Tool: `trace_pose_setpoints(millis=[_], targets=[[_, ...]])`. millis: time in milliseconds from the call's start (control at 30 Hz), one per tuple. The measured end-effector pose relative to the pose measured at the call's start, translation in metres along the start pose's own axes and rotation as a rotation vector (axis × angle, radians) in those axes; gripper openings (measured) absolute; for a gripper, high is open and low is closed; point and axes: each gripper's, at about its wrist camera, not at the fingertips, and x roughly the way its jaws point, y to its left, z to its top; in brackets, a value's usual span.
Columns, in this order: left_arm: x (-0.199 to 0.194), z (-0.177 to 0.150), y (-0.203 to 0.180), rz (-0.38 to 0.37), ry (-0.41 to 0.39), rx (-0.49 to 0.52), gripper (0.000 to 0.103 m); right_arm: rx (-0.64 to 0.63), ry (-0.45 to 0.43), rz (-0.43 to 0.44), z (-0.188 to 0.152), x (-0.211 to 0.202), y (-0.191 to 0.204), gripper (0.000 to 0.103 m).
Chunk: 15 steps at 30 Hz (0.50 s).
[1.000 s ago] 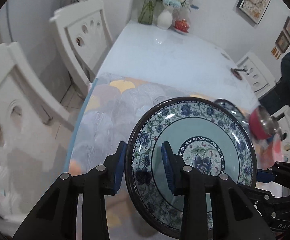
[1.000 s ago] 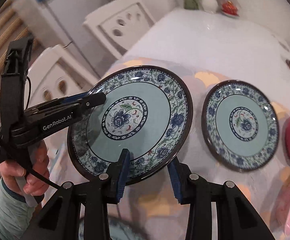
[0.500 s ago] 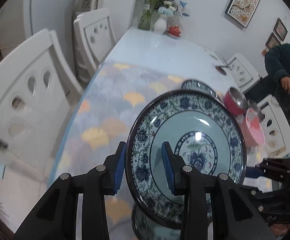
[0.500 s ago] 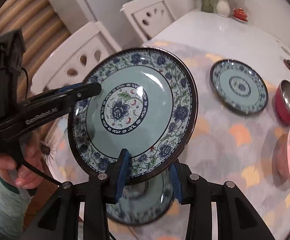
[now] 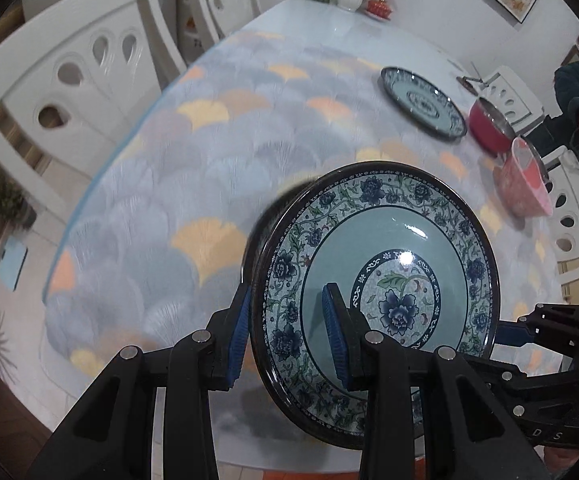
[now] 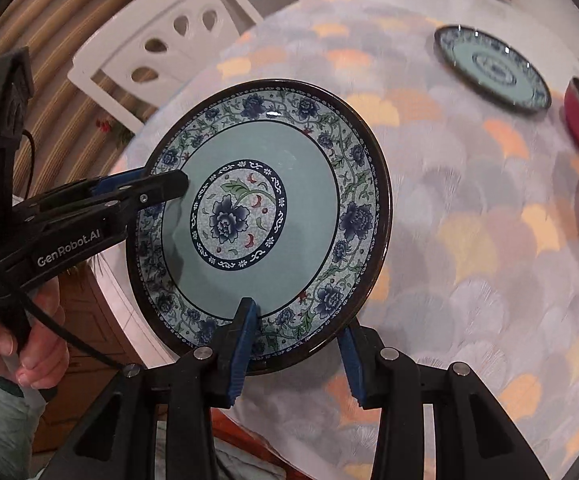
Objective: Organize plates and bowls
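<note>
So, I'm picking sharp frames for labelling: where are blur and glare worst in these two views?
Left wrist: bright glare spots on the held blue-floral ceramic plate, motion smear along its upper-left rim. Right wrist: the plate stays sharp, while the patterned tablecloth and the far matching plate are streaked.

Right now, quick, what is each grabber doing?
Left gripper: shut on the floral plate, pinching its rim.
Right gripper: straddles the same plate's near rim; cannot tell whether it grips.
</note>
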Motion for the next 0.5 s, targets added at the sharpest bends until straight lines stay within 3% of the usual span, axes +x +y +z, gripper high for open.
trace_pose_setpoints(millis=[200, 500], targets=[[0.002, -0.008, -0.004, 0.017, -0.012, 0.003, 0.032, 0.033, 0.021, 0.008, -0.003, 0.011, -0.005, 0.039], [0.013, 0.010, 0.000, 0.032, -0.021, -0.016, 0.032, 0.153, 0.057, 0.061, 0.014, 0.025, -0.019, 0.040]])
